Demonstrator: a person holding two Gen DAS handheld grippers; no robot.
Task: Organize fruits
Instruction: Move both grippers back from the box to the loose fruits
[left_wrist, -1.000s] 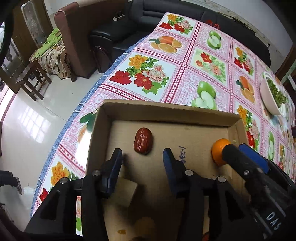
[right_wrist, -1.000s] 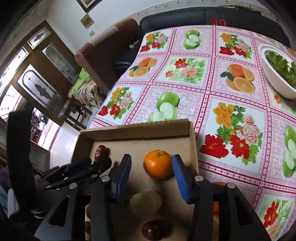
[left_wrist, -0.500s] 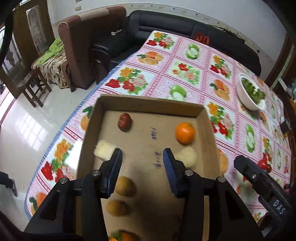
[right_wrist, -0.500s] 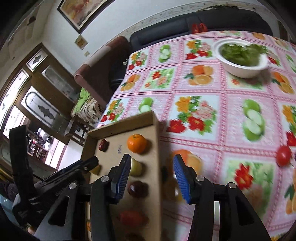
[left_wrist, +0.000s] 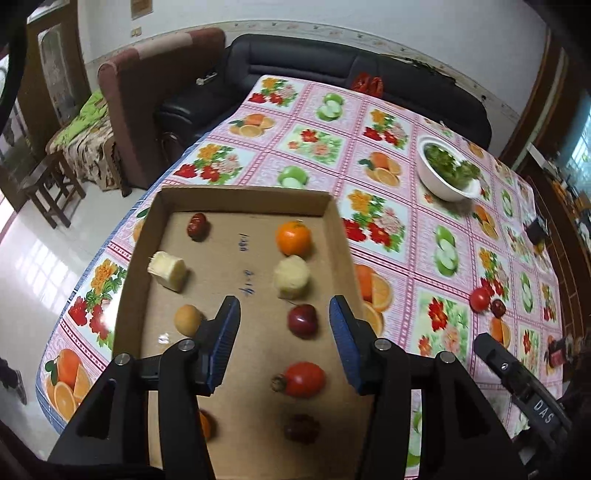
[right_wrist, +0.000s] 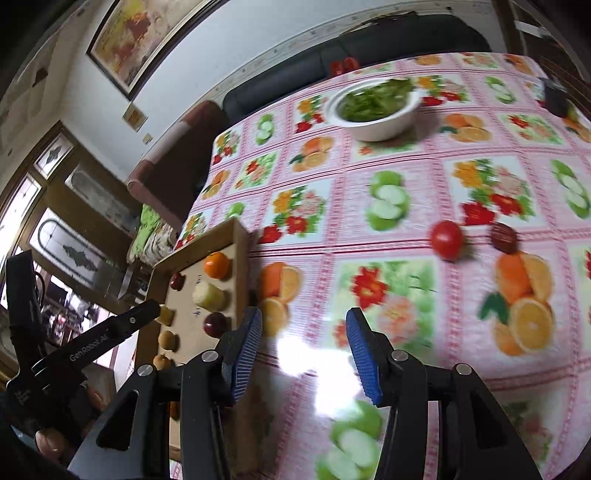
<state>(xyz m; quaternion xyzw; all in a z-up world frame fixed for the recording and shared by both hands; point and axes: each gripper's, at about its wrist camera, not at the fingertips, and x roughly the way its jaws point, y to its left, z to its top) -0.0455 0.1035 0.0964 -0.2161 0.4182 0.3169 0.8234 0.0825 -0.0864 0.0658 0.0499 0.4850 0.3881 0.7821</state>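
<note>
Both your grippers have pulled back and hang released, empty. Under your left gripper (left_wrist: 284, 338) the box (left_wrist: 240, 194) now shows two rows of fruit, orange (left_wrist: 293, 237) farthest. Ahead of your right gripper (right_wrist: 304, 350), well apart, a tomato (right_wrist: 447, 238) and dark fruit (right_wrist: 503, 237) wait on the cloth: likely next.

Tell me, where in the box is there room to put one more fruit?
The cardboard box holds two rows of fruit. The bare strip down the middle, between the sugarcane piece and the pale peeled fruit, is free. The right row, from the orange to the tomato, is crowded.
</note>
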